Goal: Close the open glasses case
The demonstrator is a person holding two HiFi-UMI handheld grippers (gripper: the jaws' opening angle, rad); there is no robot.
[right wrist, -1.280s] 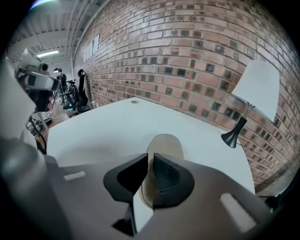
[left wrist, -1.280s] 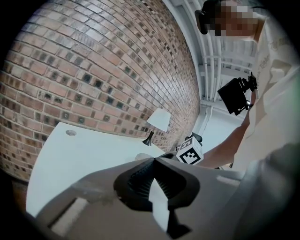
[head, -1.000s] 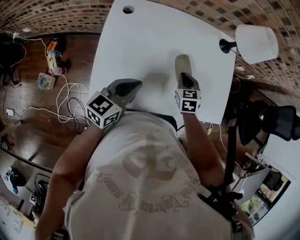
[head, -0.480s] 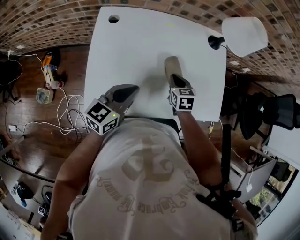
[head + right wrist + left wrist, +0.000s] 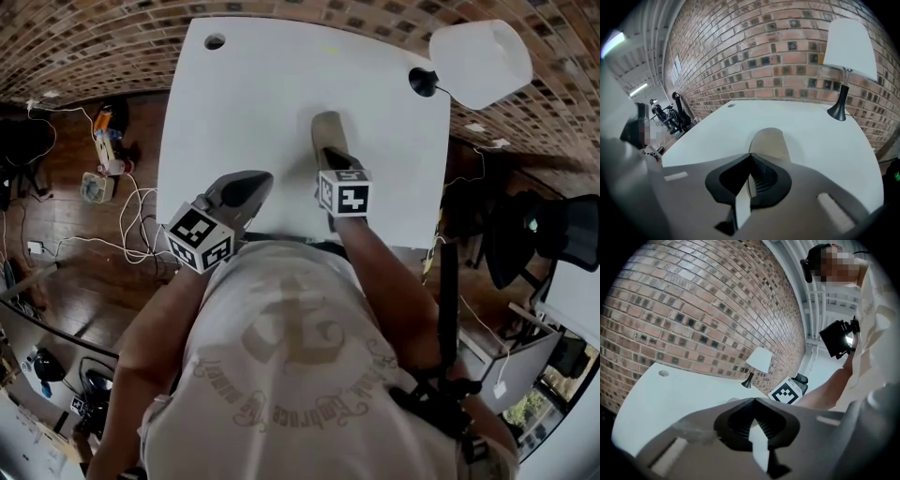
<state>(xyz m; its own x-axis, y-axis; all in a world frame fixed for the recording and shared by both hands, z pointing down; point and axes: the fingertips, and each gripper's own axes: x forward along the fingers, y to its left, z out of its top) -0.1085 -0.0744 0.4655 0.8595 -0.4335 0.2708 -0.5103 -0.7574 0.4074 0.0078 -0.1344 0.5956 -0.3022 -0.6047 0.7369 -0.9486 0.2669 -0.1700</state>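
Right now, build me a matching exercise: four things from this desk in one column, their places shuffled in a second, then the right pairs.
1. beige oval glasses case
2. white-shaded lamp with black base
3. left gripper
4. round cable hole

A. far right corner of the white table
B. far left corner of the table
C. mid-table, just beyond the right gripper's shut tips
D. over the table's near edge, jaws shut, empty

Pairs: 1-C; 2-A; 3-D; 4-B.

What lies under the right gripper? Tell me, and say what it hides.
The glasses case lies on the white table under the right gripper. The case's far end shows; the gripper covers its near end, so that part cannot be seen.
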